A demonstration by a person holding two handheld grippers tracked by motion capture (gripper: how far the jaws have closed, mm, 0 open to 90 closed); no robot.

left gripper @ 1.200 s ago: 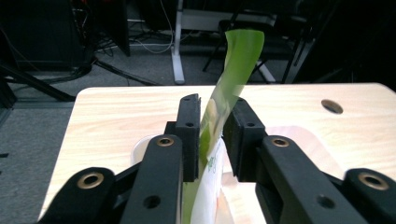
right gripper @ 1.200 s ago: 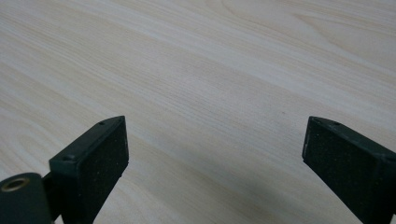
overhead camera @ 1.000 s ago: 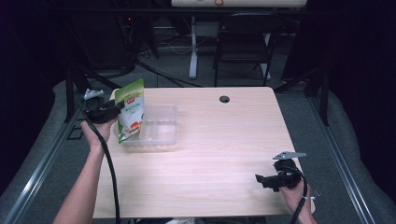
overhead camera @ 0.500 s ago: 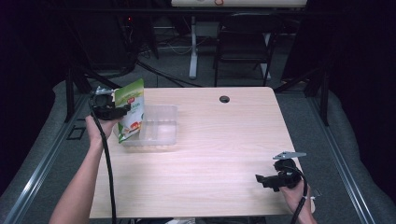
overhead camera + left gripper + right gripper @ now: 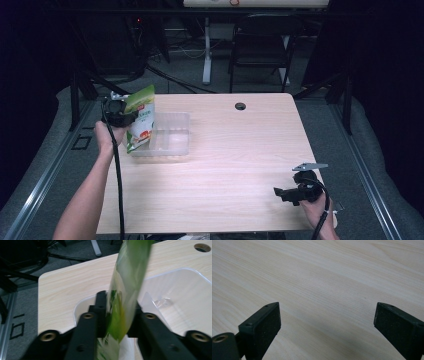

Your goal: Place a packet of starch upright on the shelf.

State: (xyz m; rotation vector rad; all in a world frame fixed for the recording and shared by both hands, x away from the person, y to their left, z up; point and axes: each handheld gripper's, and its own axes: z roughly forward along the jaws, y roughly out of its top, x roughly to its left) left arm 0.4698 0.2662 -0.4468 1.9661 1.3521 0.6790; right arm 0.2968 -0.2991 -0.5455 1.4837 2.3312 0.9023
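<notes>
Pale wood tabletop [image 5: 225, 165]. Near right corner: right gripper [image 5: 286, 192] idle, jaws apart. Far left edge: left gripper [image 5: 117, 315], just closing, clamps green pouch [image 5: 140, 120] at clear tray's [image 5: 175, 150] left end. Risk: the limp pouch slips or drags the light tray.

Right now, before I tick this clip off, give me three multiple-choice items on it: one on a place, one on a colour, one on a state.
1. Where does the clear plastic tub sit on the table?
A. near its left edge
B. at its middle
C. by the right gripper

2. The pouch is mostly:
A. red
B. green
C. blue

3. The right gripper is:
A. open with nothing between its jaws
B. shut on the pouch
C. shut on the tub

Answers: A, the tub lies beside the left gripper; B, green film shows; A, bare wood lies between its jaws.
</notes>
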